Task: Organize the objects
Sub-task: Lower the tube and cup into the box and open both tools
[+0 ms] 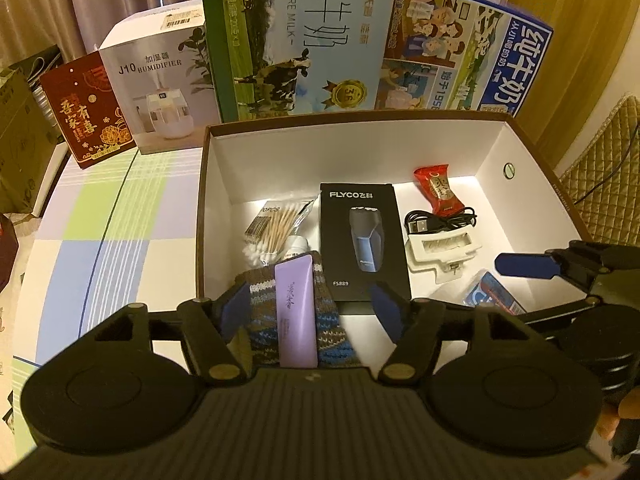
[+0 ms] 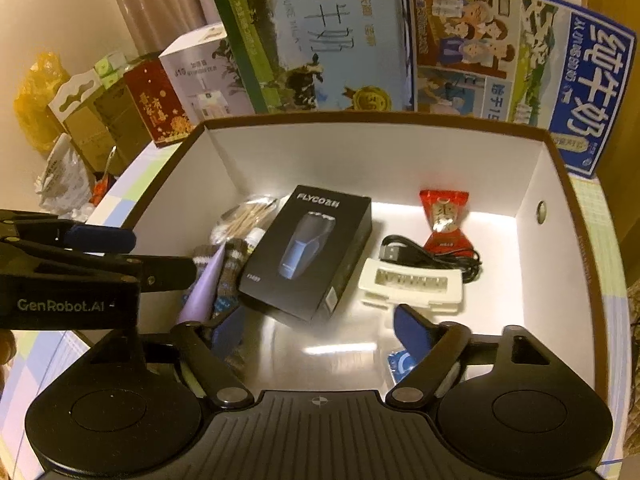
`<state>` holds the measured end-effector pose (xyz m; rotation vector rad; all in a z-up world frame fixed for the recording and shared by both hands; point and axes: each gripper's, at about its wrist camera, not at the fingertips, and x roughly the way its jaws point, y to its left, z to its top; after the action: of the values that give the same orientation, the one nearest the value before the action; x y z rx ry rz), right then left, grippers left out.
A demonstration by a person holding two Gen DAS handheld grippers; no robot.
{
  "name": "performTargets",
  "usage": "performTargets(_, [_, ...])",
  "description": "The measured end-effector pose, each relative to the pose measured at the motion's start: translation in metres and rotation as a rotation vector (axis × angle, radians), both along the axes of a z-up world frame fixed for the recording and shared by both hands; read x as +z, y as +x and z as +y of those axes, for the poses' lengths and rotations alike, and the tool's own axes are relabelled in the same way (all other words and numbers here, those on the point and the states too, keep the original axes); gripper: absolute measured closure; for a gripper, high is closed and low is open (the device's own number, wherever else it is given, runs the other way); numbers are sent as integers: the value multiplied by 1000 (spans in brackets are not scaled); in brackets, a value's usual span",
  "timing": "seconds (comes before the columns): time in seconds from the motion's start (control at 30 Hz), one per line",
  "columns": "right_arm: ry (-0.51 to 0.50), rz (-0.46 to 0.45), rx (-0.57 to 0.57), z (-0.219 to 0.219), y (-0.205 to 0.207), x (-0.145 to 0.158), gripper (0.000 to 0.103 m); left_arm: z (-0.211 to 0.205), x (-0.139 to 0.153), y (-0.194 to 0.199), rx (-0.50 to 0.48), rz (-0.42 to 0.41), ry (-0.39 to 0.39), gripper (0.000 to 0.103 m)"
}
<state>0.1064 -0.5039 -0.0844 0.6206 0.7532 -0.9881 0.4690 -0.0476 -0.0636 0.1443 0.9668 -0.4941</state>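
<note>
Two black handheld grippers hovered over a white-lined cardboard box with a brown rim (image 1: 208,184), which stood on a checked tablecloth (image 1: 100,240). The left gripper (image 1: 310,306) had its blue-padded fingers spread wide, gripping nothing; between them, lower down, lay a lilac flat tube (image 1: 296,312) on top of a striped knitted sock (image 1: 328,332) at the box's near left corner. The right gripper (image 2: 318,334) was likewise released, its fingers apart above the bare box floor, with a small blue packet (image 2: 400,362) just beside its right finger.

Inside the box, a black shaver carton marked FLYCO (image 1: 362,240) lay flat near the middle. To its left sat a clear bag of cotton swabs (image 1: 280,226), touching the sock. To its right lay a white plastic clip (image 1: 440,250), a coiled black USB cable (image 1: 444,220) just behind it, and a red wrapped sweet (image 1: 438,190) further back, near the far wall.

Behind the box stood a green-and-blue milk carton (image 1: 304,36) and a blue illustrated milk carton (image 1: 472,60); further left were a white humidifier box (image 1: 160,80) and a dark red gift box (image 1: 86,110).
</note>
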Motion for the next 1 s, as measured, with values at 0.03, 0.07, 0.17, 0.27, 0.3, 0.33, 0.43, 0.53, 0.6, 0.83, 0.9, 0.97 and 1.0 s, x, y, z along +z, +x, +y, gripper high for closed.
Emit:
performTargets(0.03, [-3, -1, -2, 1, -1, 1, 18, 0, 1, -1, -1, -2, -1, 35])
performTargets(0.07, [-3, -2, -6, 1, -2, 2, 17, 1, 3, -2, -2, -6, 0, 35])
performTargets(0.17, [-3, -6, -18, 2, -7, 5, 15, 1, 7, -4, -11, -14, -4, 31])
performTargets(0.27, [0, -11, -28, 5, -12, 8, 12, 0, 11, -8, -17, -25, -6, 27])
performTargets(0.3, [-1, -10, -30, 6, -14, 9, 11, 0, 12, -9, -20, -27, -8, 26])
performTargets(0.33, [-3, -7, -34, 8, -16, 10, 11, 0, 14, -11, -23, -29, -9, 22])
performTargets(0.43, [-8, -4, -42, 13, -22, 13, 9, -1, 18, -16, -30, -38, -8, 21])
performTargets(0.53, [-7, -7, -55, 19, -28, 15, 7, -1, 22, -22, -33, -44, -12, 19])
performTargets(0.6, [-7, -9, -65, 24, -33, 17, 6, -1, 25, -26, -34, -48, -13, 18])
performTargets(0.83, [-25, -25, -104, 45, -49, 31, 4, 3, 38, -48, -33, -72, -21, 14])
performTargets(0.9, [-34, -27, -111, 53, -54, 36, 3, 5, 43, -57, -32, -79, -27, 13])
performTargets(0.97, [-43, -34, -117, 61, -58, 41, 2, 6, 48, -67, -31, -88, -30, 12])
performTargets(1.0, [-46, -39, -119, 66, -61, 44, 2, 6, 50, -71, -32, -92, -32, 11])
